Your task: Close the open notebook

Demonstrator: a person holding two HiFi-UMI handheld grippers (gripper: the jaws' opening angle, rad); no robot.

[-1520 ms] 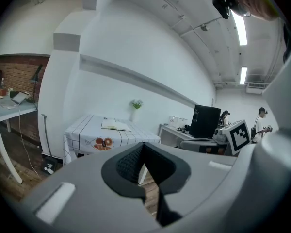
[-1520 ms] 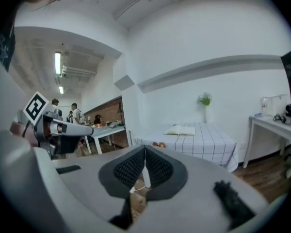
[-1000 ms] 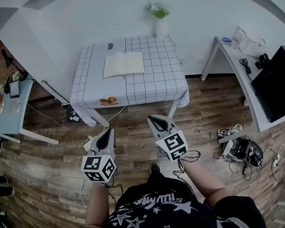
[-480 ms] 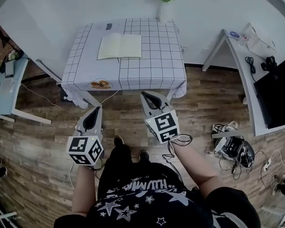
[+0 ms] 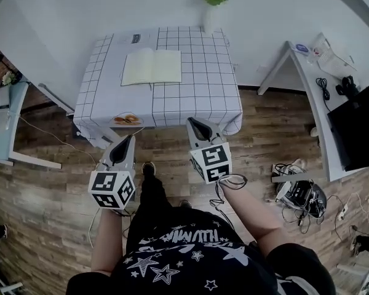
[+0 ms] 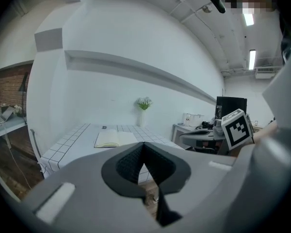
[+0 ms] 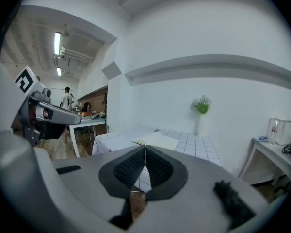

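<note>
Jaws together, nothing held.
The left hand-held gripper (image 5: 126, 140) and right hand-held gripper (image 5: 194, 123) hang short of the counter (image 5: 203, 94); the open notebook (image 5: 152, 66) lies widthways, spine pointing away.

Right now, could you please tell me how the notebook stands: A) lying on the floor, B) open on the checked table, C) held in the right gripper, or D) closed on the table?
B: the notebook lies spread open, pages up, on the checked table.
</note>
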